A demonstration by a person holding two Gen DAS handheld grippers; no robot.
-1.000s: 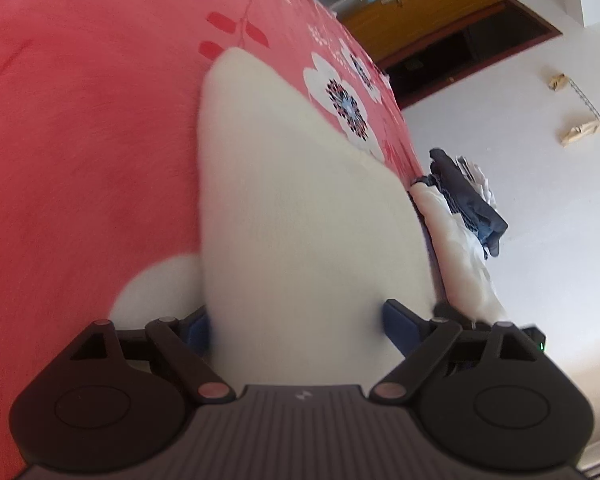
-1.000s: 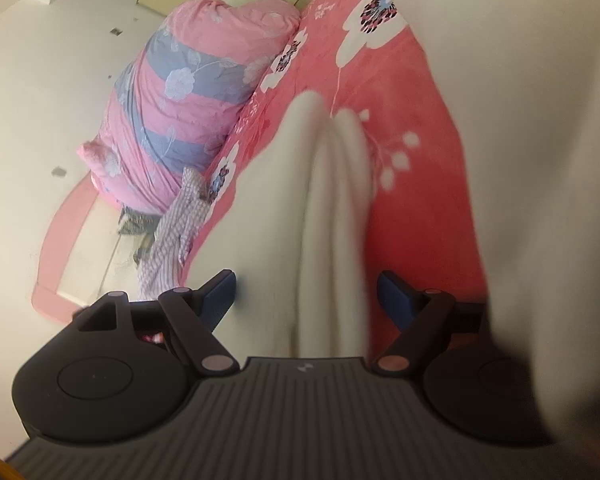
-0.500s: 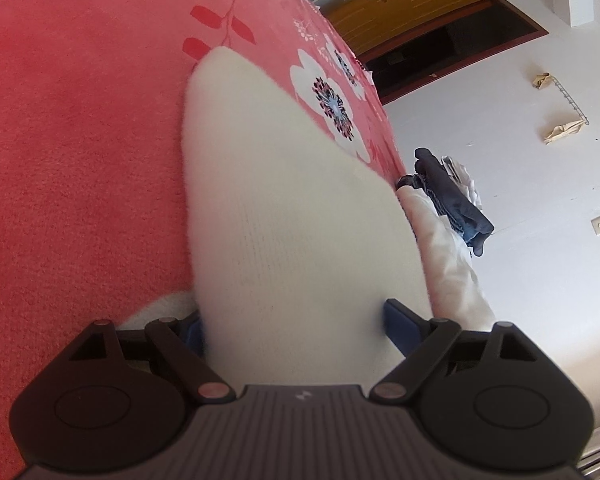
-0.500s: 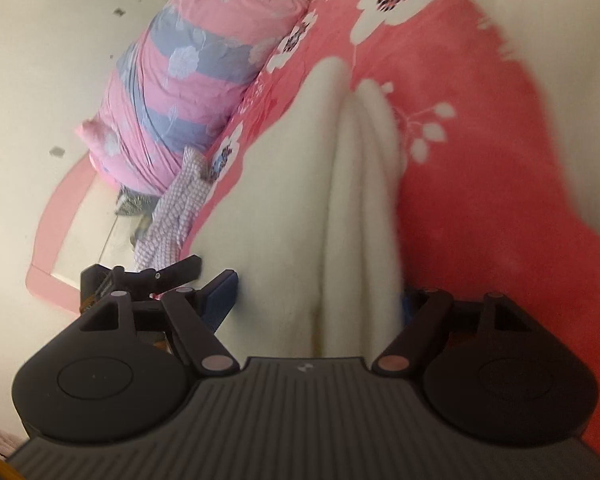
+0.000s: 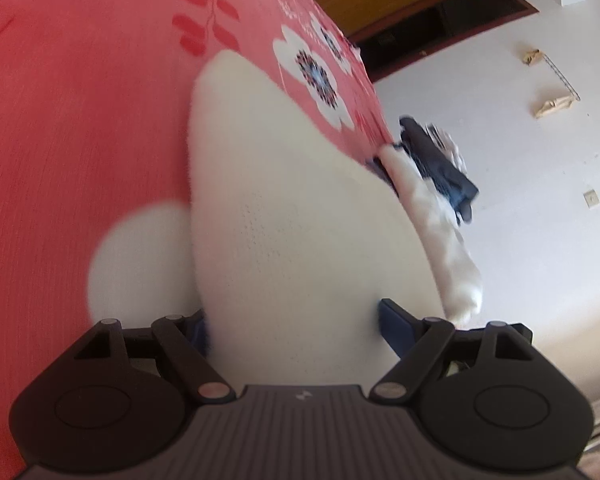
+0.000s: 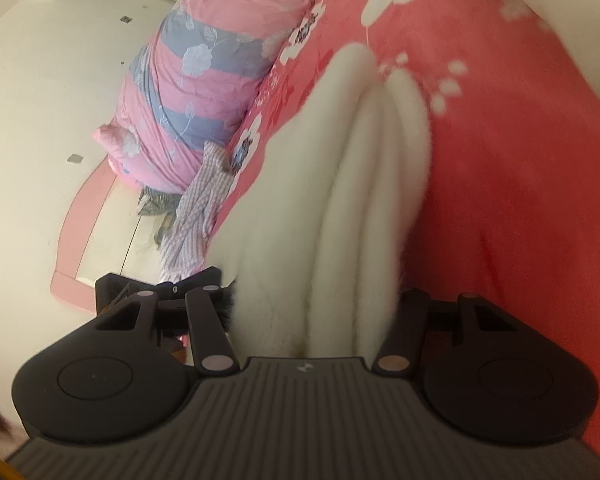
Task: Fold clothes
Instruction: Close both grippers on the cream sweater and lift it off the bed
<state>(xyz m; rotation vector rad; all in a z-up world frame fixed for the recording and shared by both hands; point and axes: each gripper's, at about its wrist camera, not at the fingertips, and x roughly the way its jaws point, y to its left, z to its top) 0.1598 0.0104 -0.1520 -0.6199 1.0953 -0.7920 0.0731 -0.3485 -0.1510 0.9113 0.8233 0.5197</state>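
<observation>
- Since a second ago, both grippers' jaws have narrowed, the right far more, gathering fluffy folds.
- On the red bedspread point(image 5: 80, 120), the white garment point(image 5: 300, 220) lies between the closing jaws of the left gripper point(image 5: 296, 320).
- Right gripper point(image 6: 312, 312) is closing on bunched white folds point(image 6: 360, 200).
- Only the right view shows a pink bundle point(image 6: 204, 80) beside the bedspread.

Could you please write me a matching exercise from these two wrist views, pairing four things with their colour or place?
Things:
1. bedspread
2. rolled quilt
3. white garment
4. dark clothes

Descriptions:
A. pink with grey-blue flowered bands
B. between the left gripper's fingers
C. red with white flowers
D. heaped at the bed's edge

Pairs: 1-C, 2-A, 3-B, 4-D
</observation>
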